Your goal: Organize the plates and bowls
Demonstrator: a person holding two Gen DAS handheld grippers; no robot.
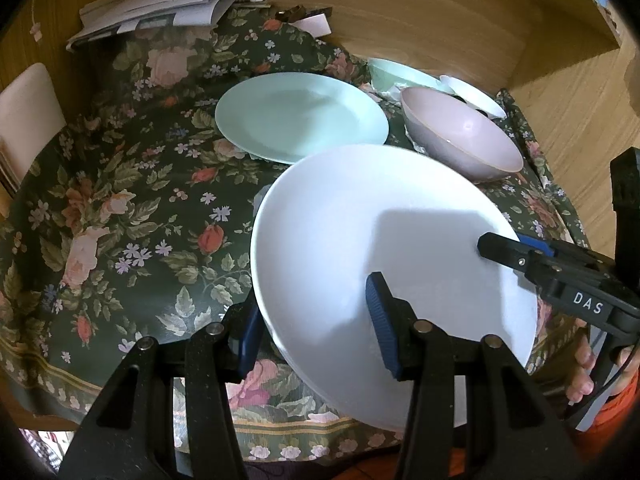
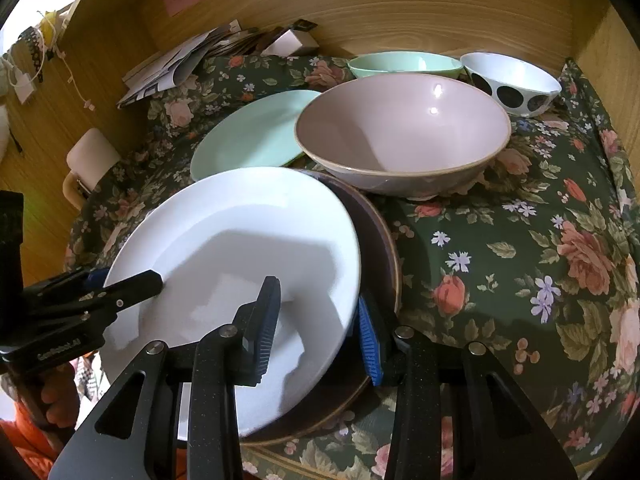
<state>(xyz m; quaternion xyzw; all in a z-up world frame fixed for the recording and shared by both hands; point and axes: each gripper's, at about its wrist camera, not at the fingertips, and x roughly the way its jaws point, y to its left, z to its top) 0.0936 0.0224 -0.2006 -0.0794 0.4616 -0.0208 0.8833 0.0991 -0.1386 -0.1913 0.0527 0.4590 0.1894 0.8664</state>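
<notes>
A white plate (image 1: 360,208) (image 2: 240,216) hangs tilted over the near part of the floral-cloth table (image 1: 120,200). My left gripper (image 1: 316,328) is shut on its near left rim, one pad on top and one underneath. My right gripper (image 2: 316,328) is shut on the opposite rim and shows in the left wrist view as the right gripper (image 1: 508,246); the left gripper (image 2: 132,280) shows at the plate's left edge. A brown plate (image 2: 380,248) lies under the white one. Beyond are a mint plate (image 1: 300,116) (image 2: 252,132) and a pink bowl (image 1: 460,136) (image 2: 400,136).
At the back stand a mint bowl (image 1: 396,72) (image 2: 404,64) and a white bowl with black dots (image 1: 472,94) (image 2: 516,84). A pile of papers (image 1: 160,8) (image 2: 180,64) lies at the back left. Wooden walls close the table's back and sides. A pale chair back (image 1: 28,108) stands left.
</notes>
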